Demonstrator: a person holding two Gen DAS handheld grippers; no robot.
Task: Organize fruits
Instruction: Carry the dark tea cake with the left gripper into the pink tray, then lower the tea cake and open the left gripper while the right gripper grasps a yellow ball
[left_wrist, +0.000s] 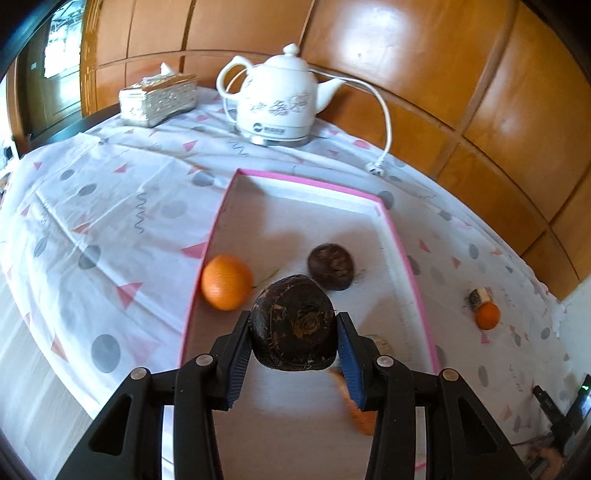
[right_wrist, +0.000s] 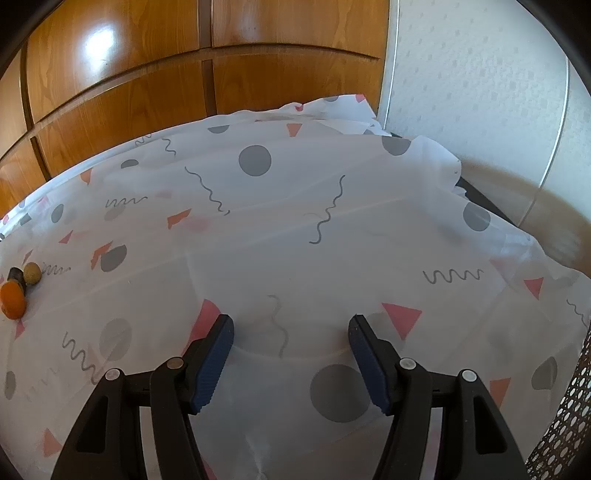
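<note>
My left gripper is shut on a dark brown water chestnut and holds it above the pink-rimmed white tray. In the tray lie an orange at the left wall and a second dark chestnut. Something orange shows partly behind the right finger. Outside the tray, on the right, sit a small orange and a cut piece. My right gripper is open and empty over the cloth; the small orange and two small fruits lie far left.
A white electric kettle with cord and plug and a tissue box stand at the back of the table. Wooden panels rise behind. The patterned tablecloth drops off at the right edge, next to a mesh chair.
</note>
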